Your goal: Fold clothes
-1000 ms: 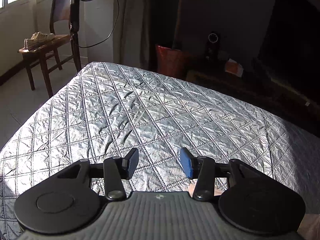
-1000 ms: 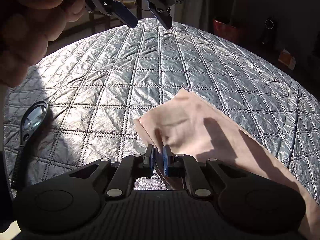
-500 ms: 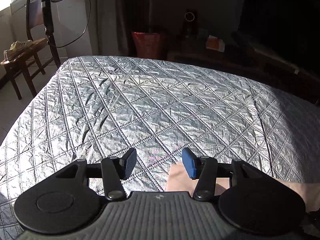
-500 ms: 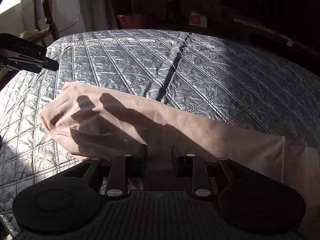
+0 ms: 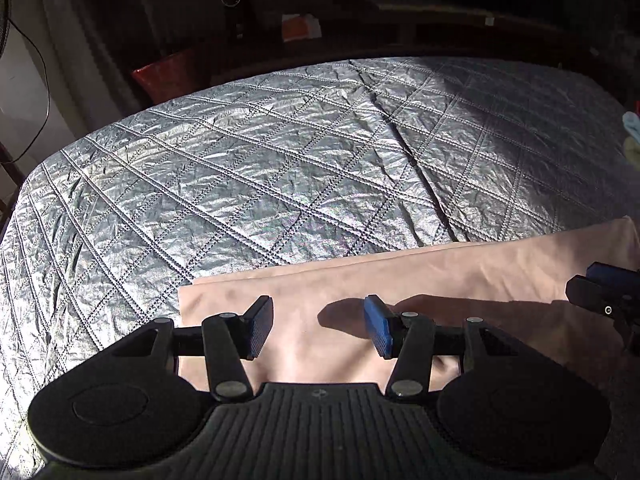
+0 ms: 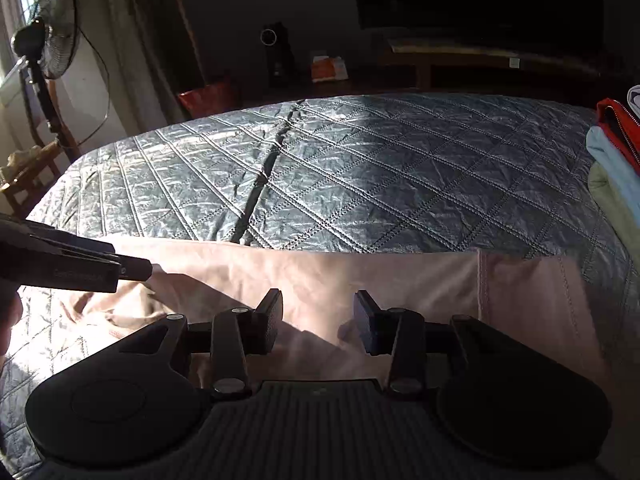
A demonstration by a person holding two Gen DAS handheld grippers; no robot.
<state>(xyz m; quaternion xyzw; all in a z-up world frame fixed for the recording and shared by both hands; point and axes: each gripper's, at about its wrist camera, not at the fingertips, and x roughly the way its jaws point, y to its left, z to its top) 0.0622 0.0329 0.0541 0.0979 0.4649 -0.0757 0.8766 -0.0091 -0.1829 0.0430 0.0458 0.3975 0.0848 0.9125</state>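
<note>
Left wrist view shows the pink garment (image 5: 400,276) lying lengthwise across under my left claw (image 5: 318,326), jaws apart and empty, nearest its left end.

The left gripper (image 5: 318,330) is hovering with its jaws apart over a pink garment (image 5: 440,272) that is lying flat across a silver quilted bedspread (image 5: 260,184). Sunlight is raking the quilt (the room behind is sitting in deep shadow), while the right gripper (image 5: 608,292) is edging in at the frame's right.
</note>
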